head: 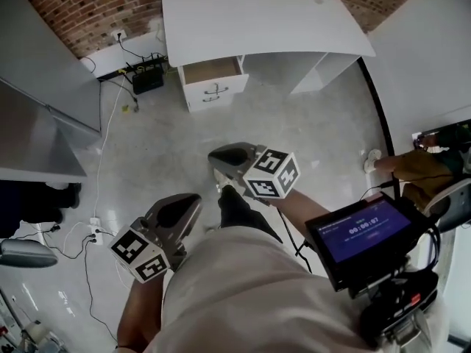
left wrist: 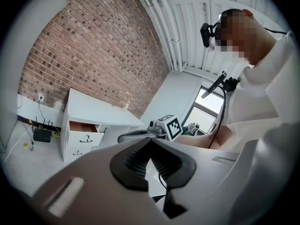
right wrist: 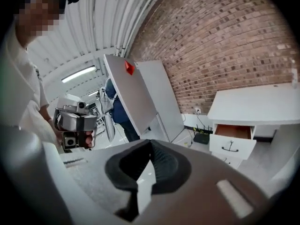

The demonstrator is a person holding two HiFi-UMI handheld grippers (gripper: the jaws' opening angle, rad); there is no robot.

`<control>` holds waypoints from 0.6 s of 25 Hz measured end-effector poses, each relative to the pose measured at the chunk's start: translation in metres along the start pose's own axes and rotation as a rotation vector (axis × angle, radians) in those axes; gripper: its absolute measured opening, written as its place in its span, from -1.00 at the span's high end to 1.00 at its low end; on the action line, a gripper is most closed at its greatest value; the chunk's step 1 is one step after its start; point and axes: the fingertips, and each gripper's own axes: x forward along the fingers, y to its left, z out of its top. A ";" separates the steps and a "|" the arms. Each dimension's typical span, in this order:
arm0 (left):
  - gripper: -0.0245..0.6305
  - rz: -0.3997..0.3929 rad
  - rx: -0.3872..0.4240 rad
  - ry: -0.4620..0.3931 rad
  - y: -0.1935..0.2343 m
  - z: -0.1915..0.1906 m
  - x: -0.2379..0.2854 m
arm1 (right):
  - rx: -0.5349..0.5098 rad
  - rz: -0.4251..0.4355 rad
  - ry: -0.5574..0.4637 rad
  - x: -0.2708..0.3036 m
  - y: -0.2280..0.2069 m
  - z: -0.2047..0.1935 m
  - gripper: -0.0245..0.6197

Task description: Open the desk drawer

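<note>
top drawer open, both grippers far from the white bench
head view: the top drawer (head: 212, 70) of the bench (head: 257, 13) is pulled out and its wooden inside shows. it is well apart from the left gripper (head: 176, 212) and the right gripper (head: 229, 157), which are over the grey floor (head: 162, 138). left gripper view: the jaws are clenched at the tips on nothing, with the open drawer far off at left. right gripper view: the jaws are likewise closed and empty, with the drawer far off at right.
</note>
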 end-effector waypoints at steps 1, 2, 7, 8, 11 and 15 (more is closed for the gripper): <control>0.91 -0.004 0.002 0.001 0.001 0.000 0.001 | -0.021 0.005 0.002 0.000 0.005 0.003 0.91; 0.91 -0.008 0.004 0.004 0.002 -0.001 0.002 | -0.041 0.009 0.003 0.001 0.009 0.005 0.91; 0.91 -0.019 0.023 0.020 0.005 -0.003 0.008 | -0.129 0.015 0.014 0.000 0.023 0.015 0.91; 0.91 -0.022 0.025 0.022 0.006 -0.004 0.009 | -0.140 0.014 0.016 0.000 0.024 0.015 0.91; 0.91 -0.030 0.029 0.030 0.006 -0.005 0.012 | -0.158 0.014 0.018 -0.001 0.027 0.017 0.91; 0.91 -0.032 0.033 0.040 0.006 -0.006 0.014 | -0.173 0.012 0.023 -0.002 0.030 0.017 0.91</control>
